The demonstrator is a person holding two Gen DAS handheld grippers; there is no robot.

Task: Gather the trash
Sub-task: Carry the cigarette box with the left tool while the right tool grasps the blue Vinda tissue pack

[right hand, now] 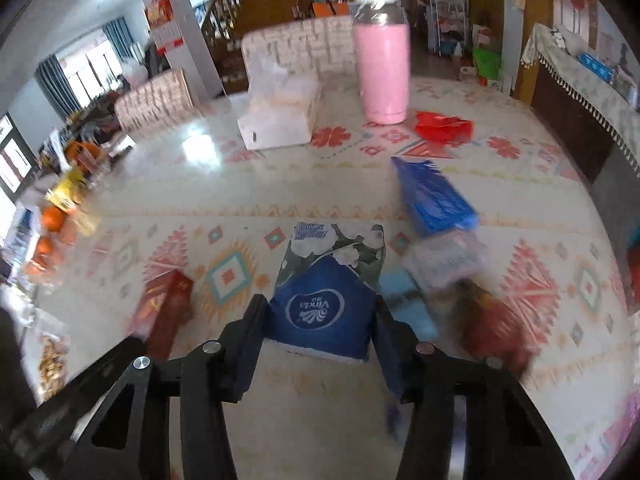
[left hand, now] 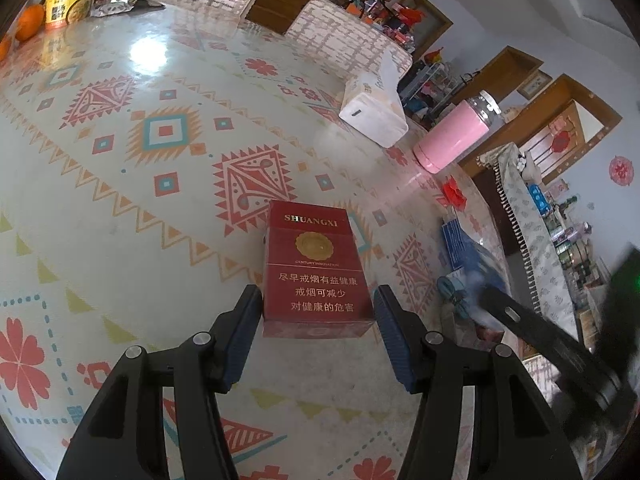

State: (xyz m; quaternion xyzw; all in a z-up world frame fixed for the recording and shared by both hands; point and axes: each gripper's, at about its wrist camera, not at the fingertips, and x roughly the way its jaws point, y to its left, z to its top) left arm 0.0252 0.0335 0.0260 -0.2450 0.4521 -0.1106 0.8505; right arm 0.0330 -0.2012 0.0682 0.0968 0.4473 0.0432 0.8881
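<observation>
A red Shuangxi cigarette box [left hand: 316,276] lies on the patterned tablecloth [left hand: 120,200] between the fingers of my left gripper [left hand: 318,306]; the left finger touches its side and a small gap shows at the right finger. The box also shows blurred in the right wrist view [right hand: 168,308]. My right gripper [right hand: 320,316] is shut on a blue and floral Vinda tissue pack [right hand: 332,288], its fingers pressed to both sides. The right gripper shows blurred at the right of the left wrist view [left hand: 552,340].
A white tissue box [right hand: 280,116], a pink tumbler [right hand: 382,68], a red wrapper [right hand: 444,126], a blue packet [right hand: 434,196] and a clear wrapper [right hand: 444,258] lie ahead. Oranges [right hand: 52,220] and snack packs sit at the left edge. A noodle cup [left hand: 70,2] stands far left.
</observation>
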